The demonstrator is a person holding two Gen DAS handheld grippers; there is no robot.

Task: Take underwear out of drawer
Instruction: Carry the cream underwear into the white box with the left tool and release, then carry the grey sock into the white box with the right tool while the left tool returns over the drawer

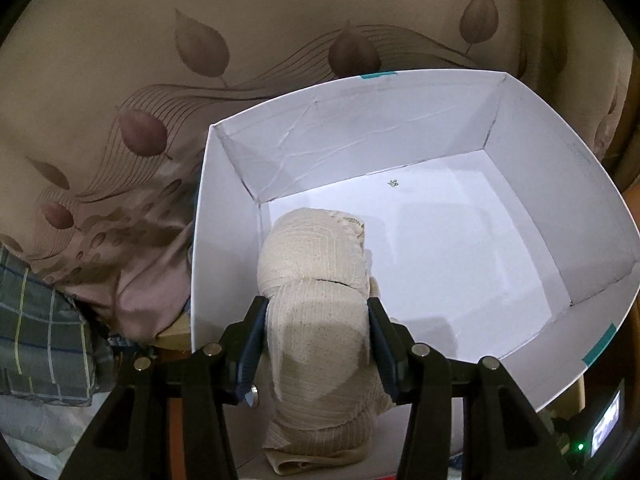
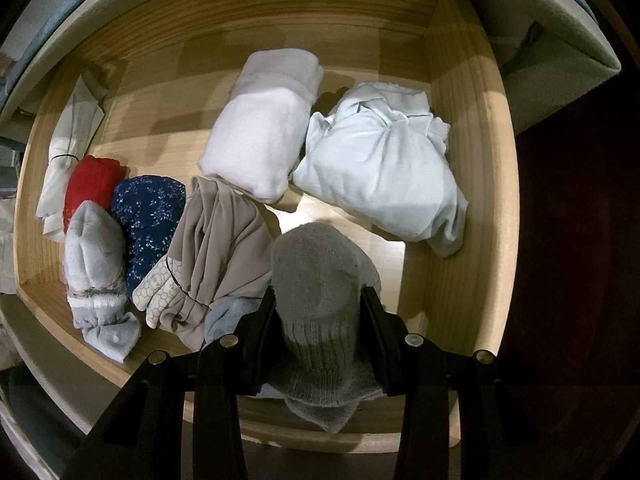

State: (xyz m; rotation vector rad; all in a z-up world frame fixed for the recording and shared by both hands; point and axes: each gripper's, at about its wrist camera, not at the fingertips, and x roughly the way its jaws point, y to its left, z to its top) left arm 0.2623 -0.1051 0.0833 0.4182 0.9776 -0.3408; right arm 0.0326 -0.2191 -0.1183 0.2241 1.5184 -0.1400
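Both claws grip: left claw [image 1: 316, 312] clamps beige underwear [image 1: 316, 280], right claw [image 2: 318, 300] clamps grey sock [image 2: 320, 280].

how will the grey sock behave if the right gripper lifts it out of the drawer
The grey sock is thick knit pinched in the right gripper, so it is probably soft and light. Its cuff sags below the jaws, so it will likely dangle. The fuzzy surface suggests it won't slip easily.

Inside the wooden drawer [image 2: 460, 128]: eight bundles of folded or rolled clothing, one of them a grey sock roll [image 2: 320, 280] near its front wall. Inside the white box [image 1: 560, 160]: one beige rolled garment [image 1: 316, 280].
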